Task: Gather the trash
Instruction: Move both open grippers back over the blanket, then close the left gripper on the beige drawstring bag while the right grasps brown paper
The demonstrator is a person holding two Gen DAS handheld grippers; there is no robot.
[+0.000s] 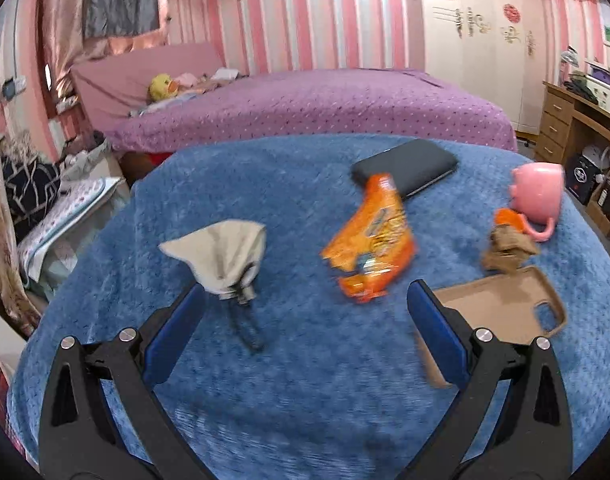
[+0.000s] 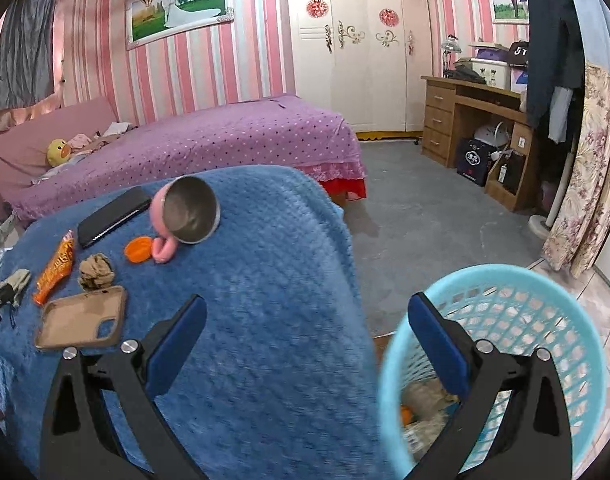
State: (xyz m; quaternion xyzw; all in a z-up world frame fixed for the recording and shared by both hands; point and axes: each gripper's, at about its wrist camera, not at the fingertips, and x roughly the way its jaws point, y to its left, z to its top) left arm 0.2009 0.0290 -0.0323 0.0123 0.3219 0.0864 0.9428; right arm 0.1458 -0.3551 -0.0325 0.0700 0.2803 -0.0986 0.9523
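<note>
An orange snack wrapper (image 1: 371, 242) lies on the blue blanket (image 1: 305, 380), just beyond my open left gripper (image 1: 305, 304); it also shows at the left (image 2: 56, 267) in the right wrist view. A crumpled brown paper wad (image 1: 505, 250) (image 2: 96, 272) sits beside an orange lid (image 2: 139, 249). My right gripper (image 2: 305, 308) is open and empty, over the blanket's edge, with its right finger above a light-blue mesh trash basket (image 2: 545, 312) that holds some scraps.
A tan phone case (image 1: 505, 308), a black phone (image 1: 409, 166), a tipped pink mug (image 1: 539, 196) and a grey folded umbrella (image 1: 225, 256) lie on the blanket. A purple bed (image 2: 209, 140) is behind. Grey floor (image 2: 425, 220), a wooden desk (image 2: 473, 128) and a wardrobe lie to the right.
</note>
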